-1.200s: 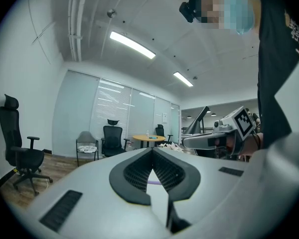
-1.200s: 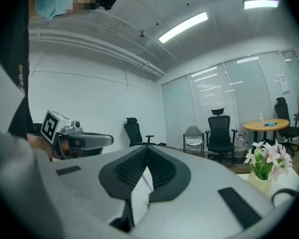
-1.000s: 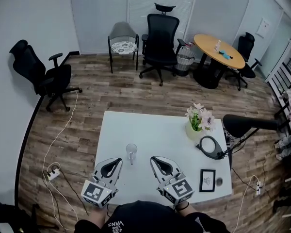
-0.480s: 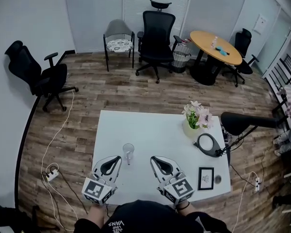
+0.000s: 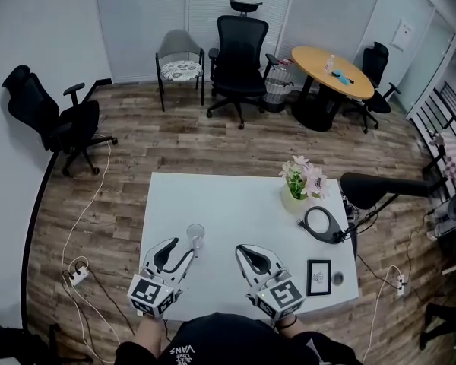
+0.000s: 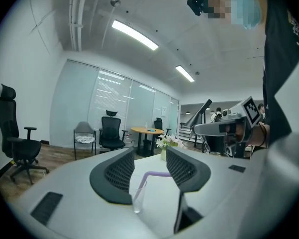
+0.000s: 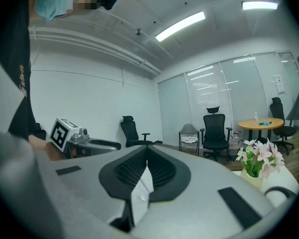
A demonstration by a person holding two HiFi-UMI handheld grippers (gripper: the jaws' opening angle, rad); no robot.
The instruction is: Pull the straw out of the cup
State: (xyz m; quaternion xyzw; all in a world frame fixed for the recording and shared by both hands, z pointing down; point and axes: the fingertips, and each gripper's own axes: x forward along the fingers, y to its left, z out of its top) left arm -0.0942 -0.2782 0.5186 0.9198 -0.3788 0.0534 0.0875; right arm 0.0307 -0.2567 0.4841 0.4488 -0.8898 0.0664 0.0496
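A clear cup (image 5: 195, 235) stands on the white table (image 5: 235, 204) near its front left. In the left gripper view the cup (image 6: 137, 201) holds a purple straw (image 6: 157, 175) whose bent top lies crosswise. My left gripper (image 5: 181, 249) sits just short of the cup; its jaws have just been opening. The left gripper (image 6: 150, 154) is open, with the straw ahead between the jaws and untouched by the pads. My right gripper (image 5: 251, 255) rests to the cup's right. The right gripper (image 7: 147, 152) has its tips together and nothing in them.
A vase of flowers (image 5: 298, 182), a round lamp head (image 5: 323, 225) on a black arm and a small picture frame (image 5: 319, 277) occupy the table's right side. Office chairs (image 5: 235, 59) and a round wooden table (image 5: 336, 71) stand on the floor beyond.
The left gripper's jaws, closed in the earlier frames, now stand apart, and that gripper has shifted toward the cup. The right gripper has stayed in place.
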